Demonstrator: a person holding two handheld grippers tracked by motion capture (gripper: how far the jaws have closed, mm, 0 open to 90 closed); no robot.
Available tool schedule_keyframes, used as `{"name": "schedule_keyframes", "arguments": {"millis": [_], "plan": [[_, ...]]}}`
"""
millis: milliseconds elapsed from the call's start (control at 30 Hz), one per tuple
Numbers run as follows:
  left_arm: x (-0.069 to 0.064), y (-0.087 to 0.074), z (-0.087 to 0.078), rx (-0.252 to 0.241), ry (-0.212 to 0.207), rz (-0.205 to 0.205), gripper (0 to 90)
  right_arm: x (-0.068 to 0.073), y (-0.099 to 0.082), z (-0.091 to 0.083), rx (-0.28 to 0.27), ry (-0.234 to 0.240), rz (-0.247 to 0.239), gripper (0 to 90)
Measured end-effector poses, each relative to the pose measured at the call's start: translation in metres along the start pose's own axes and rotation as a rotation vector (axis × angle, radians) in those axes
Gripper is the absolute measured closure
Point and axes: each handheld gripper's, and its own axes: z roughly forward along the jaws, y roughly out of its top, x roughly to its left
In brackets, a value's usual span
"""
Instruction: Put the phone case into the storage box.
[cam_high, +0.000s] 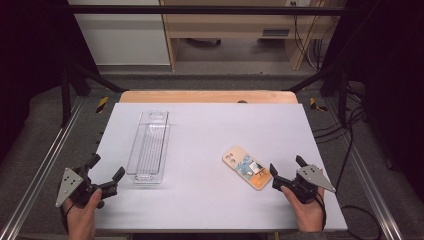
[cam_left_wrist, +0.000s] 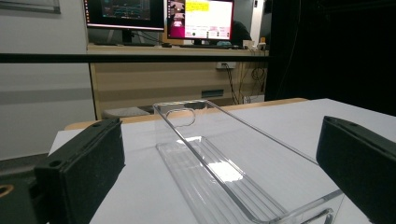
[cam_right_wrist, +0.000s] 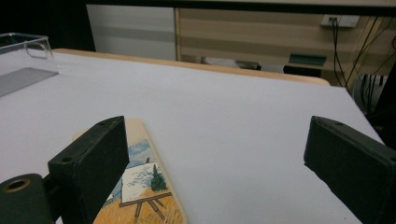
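both tools released: left tool (cam_high: 106, 176) nr clear tray (cam_high: 148, 146), right tool (cam_high: 287, 172) nr phone case (cam_high: 246, 167).

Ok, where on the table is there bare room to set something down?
The widest bare patch lies between the clear plastic tray and the phone case, and it runs to the far edge of the table. It is tighter between the phone case and the right gripper.

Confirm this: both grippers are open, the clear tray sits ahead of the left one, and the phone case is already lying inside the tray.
Not quite. The phone case is not in the clear tray; it lies flat on the table, just ahead of the right gripper, as the high view shows. The rest holds: both grippers are open, and the tray sits ahead of the left gripper.
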Motion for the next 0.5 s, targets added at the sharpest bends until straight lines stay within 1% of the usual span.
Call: {"name": "schedule_keyframes", "arguments": {"millis": [33, 67, 100, 133, 167, 200, 267, 400, 500], "plan": [[0.0, 0.0, 0.0, -0.001, 0.001, 0.001, 1.0, 0.001, 0.001, 0.001, 0.007, 0.007, 0.0, 7.3], [0.0, 0.0, 0.0, -0.002, 0.002, 0.002, 1.0, 0.004, 0.002, 0.004, 0.031, 0.014, -0.007, 8.5], [0.0, 0.0, 0.0, -0.005, 0.003, 0.0, 1.0, 0.004, 0.002, 0.004, 0.031, 0.014, -0.007, 8.5], [0.0, 0.001, -0.001, -0.005, 0.004, 0.001, 1.0, 0.006, 0.004, 0.006, 0.043, 0.017, -0.013, 8.9], [0.0, 0.001, -0.001, -0.006, 0.004, 0.001, 1.0, 0.008, 0.006, 0.009, 0.066, 0.028, -0.012, 9.7], [0.001, 0.001, -0.001, -0.008, 0.005, 0.0, 1.0, 0.008, 0.008, 0.011, 0.079, 0.035, -0.02, 9.7], [0.001, 0.001, -0.002, -0.008, 0.006, -0.001, 1.0, 0.011, 0.014, 0.016, 0.123, 0.042, -0.059, 10.3], [0.003, 0.001, -0.003, -0.012, 0.008, -0.009, 0.9, 0.013, 0.026, 0.023, 0.188, 0.061, -0.098, 12.1], [0.003, 0.001, -0.003, -0.013, 0.009, -0.011, 0.9, 0.014, 0.035, 0.028, 0.225, 0.069, -0.126, 14.1]]}}
